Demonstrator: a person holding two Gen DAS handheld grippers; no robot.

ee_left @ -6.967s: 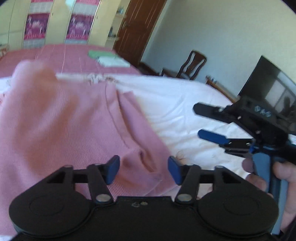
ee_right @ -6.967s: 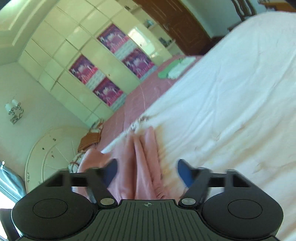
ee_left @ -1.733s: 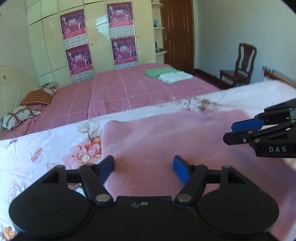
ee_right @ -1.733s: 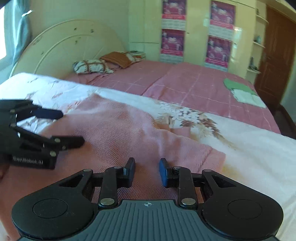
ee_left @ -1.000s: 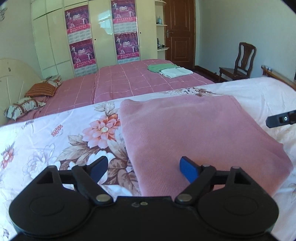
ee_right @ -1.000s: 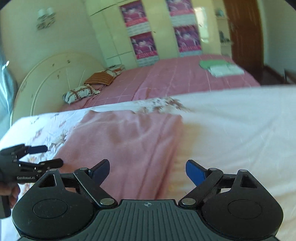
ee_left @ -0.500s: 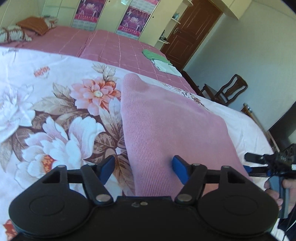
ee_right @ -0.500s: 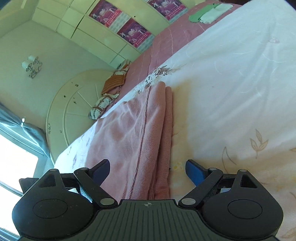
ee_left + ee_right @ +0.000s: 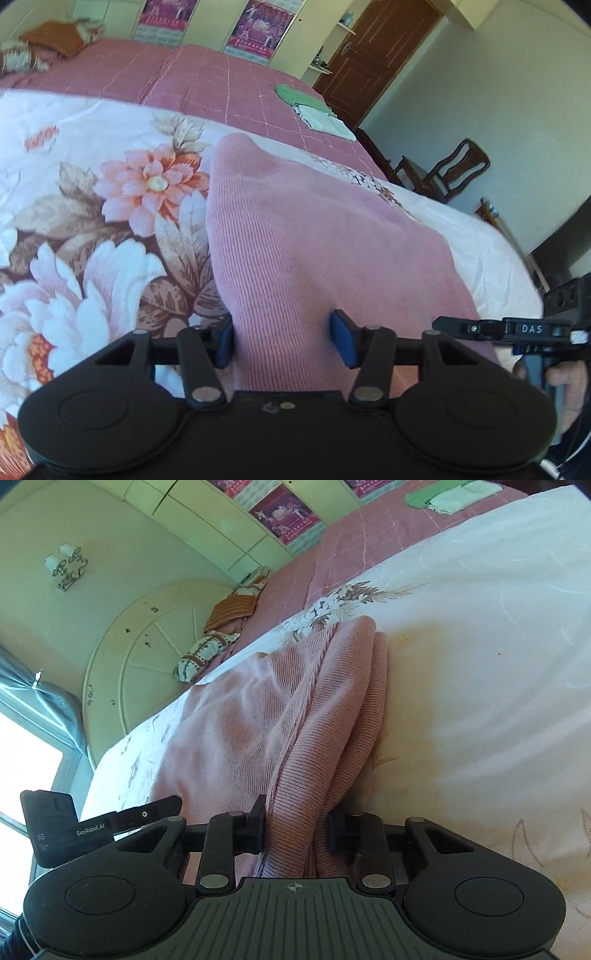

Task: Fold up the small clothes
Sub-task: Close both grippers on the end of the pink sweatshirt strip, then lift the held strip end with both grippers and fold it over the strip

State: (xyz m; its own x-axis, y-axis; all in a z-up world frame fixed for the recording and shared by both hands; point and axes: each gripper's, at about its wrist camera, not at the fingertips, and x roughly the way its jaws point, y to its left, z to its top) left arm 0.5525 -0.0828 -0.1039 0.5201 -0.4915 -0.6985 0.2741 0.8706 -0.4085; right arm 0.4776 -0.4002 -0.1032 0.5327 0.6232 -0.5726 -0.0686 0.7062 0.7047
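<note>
A pink ribbed garment (image 9: pixel 314 240), folded into a thick rectangle, lies on the floral bedsheet (image 9: pixel 92 221). My left gripper (image 9: pixel 282 341) straddles its near left edge. Its jaws are closing with the flat cloth between them, one pad beside the edge and the other on top of the cloth. In the right wrist view the stacked folded layers of the garment (image 9: pixel 240 720) are bunched between the pads of my right gripper (image 9: pixel 295 830), whose jaws are closing and pinch them. Each gripper shows in the other's view: the right gripper (image 9: pixel 480 328) low on the right, the left gripper (image 9: pixel 162 805) low on the left.
A person's hand (image 9: pixel 561 376) holds the right gripper's handle. Folded green and white clothes (image 9: pixel 314 107) rest on the far pink bed. Pillows (image 9: pixel 221 627) lie by a round headboard (image 9: pixel 147 646). A wooden chair (image 9: pixel 450 173) and a brown door (image 9: pixel 369 55) stand beyond the bed.
Both grippers dropped to the garment's near edges and rolled. Their jaws narrowed from wide open, and the right one now pinches the folded layers.
</note>
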